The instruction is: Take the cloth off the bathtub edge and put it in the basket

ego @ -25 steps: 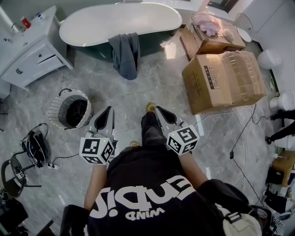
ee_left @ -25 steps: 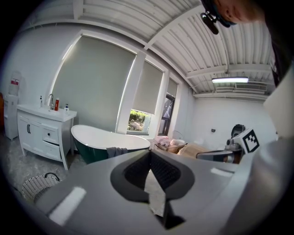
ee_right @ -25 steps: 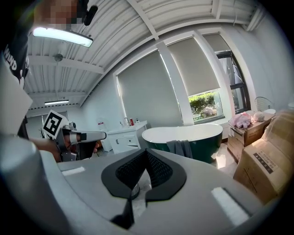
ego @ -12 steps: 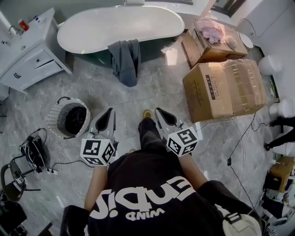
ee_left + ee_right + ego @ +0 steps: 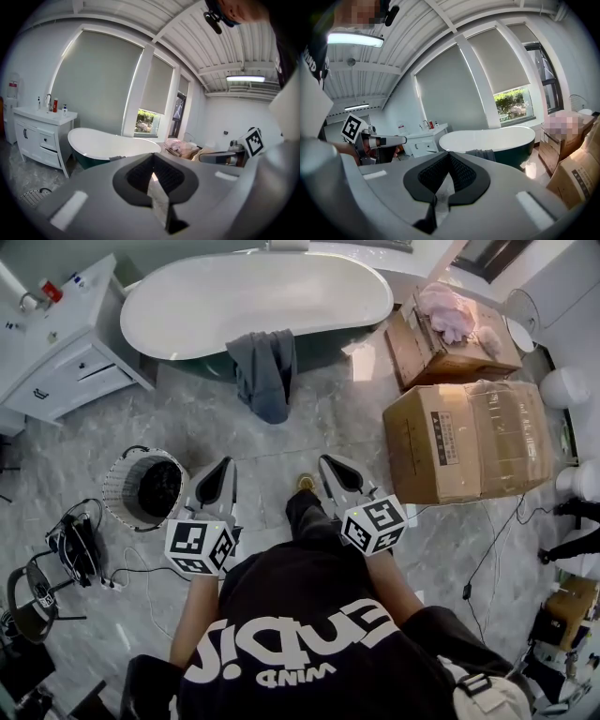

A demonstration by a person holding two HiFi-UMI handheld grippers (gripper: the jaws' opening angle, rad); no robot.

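Currently dark-grey cloth [image 5: 264, 371] drapes crumpled over tub rim [image 5: 178, 348]; L gripper [image 5: 222, 465], R gripper [image 5: 327, 463] closed, empty.

— What colour is the bathtub [image 5: 253, 292]?
— White inside, dark green outside. The cloth [image 5: 265, 371] is dark grey.
— And the basket [image 5: 114, 488]?
— White weave, black lining. The floor [image 5: 187, 418] is grey, marble-veined, and the cardboard boxes [image 5: 469, 437] are brown.
— The tools?
— The left gripper [image 5: 222, 465] and right gripper [image 5: 327, 463] are pale grey; their cubes are white with black square markers.
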